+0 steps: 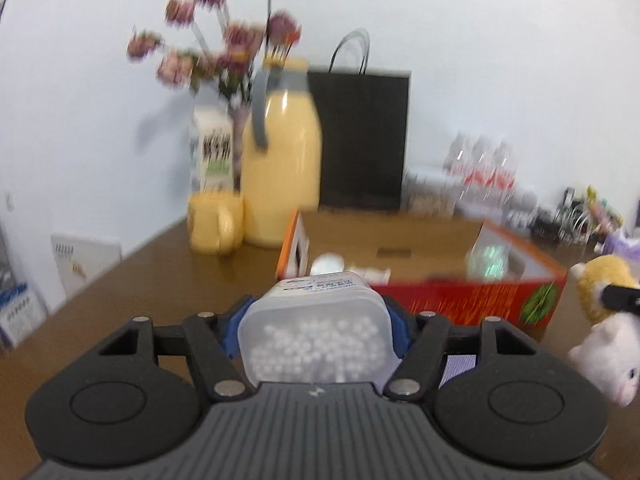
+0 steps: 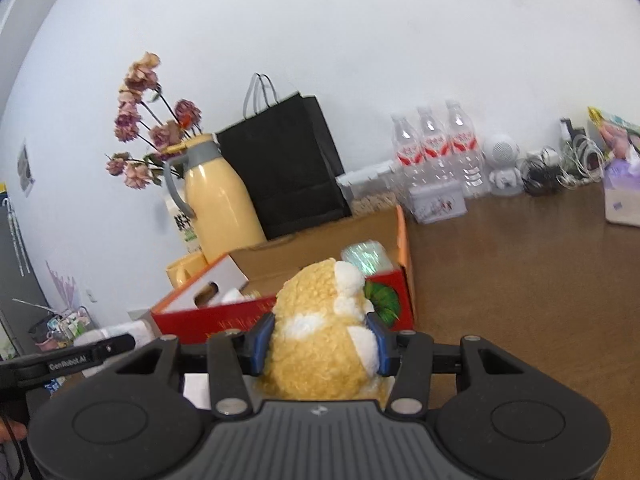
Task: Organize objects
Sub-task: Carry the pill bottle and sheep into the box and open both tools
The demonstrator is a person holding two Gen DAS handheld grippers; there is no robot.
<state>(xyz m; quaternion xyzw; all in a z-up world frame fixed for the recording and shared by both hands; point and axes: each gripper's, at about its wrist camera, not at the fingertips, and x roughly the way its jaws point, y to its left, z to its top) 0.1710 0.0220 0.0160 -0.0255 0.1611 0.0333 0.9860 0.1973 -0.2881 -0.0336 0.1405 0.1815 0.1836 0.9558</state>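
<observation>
The left gripper had its jaws clamped on one translucent box of white cotton swabs, held just before one open red carton on the desk. The right gripper had its jaws clamped on one yellow plush toy beside that carton. Three water bottles, one yellow thermos and one black paper bag stood behind.

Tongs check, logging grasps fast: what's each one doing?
Left tongs: closed on the cotton swab box.
Right tongs: closed on the yellow plush toy.
</observation>
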